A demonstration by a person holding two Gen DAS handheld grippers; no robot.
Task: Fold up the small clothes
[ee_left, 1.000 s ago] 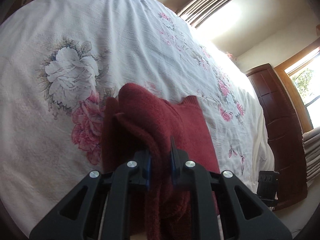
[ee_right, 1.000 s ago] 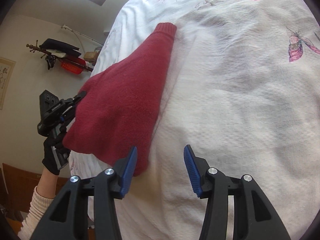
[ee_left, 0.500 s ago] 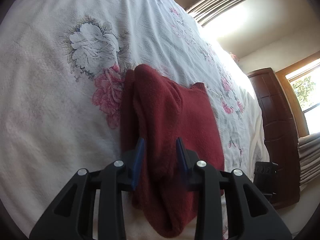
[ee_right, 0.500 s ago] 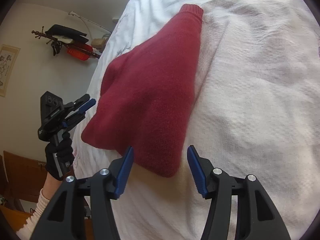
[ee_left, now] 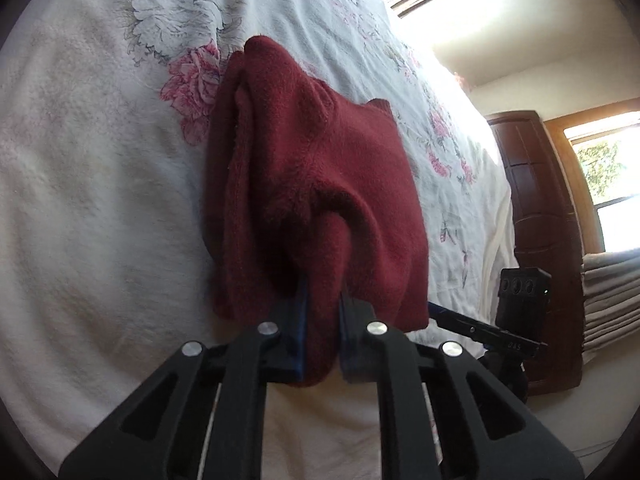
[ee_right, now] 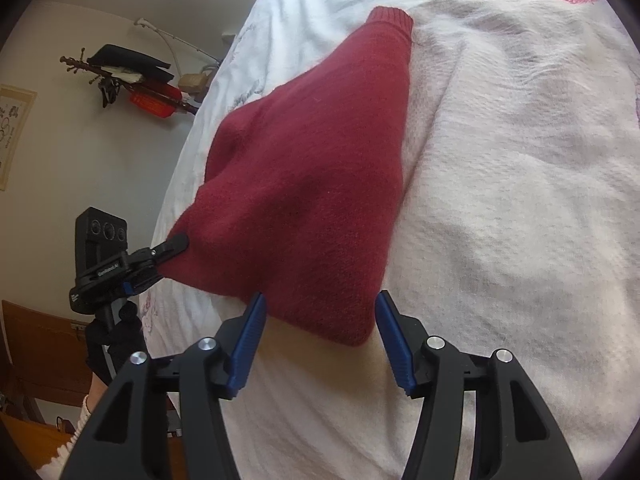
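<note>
My left gripper (ee_left: 320,320) pinches the red sweater (ee_right: 312,184) near the bed (ee_right: 520,200) edge; right gripper (ee_right: 318,338) gapes (corner between fingers), so I'd close next.

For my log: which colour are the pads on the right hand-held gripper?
Blue pads, clearest in the right wrist view.

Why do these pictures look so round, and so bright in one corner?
Both views are fisheye, so the bed bulges and the corners go black. In the left wrist view the windows are blown out white, and the red sweater near the tongs looks soft and shadowed.
</note>
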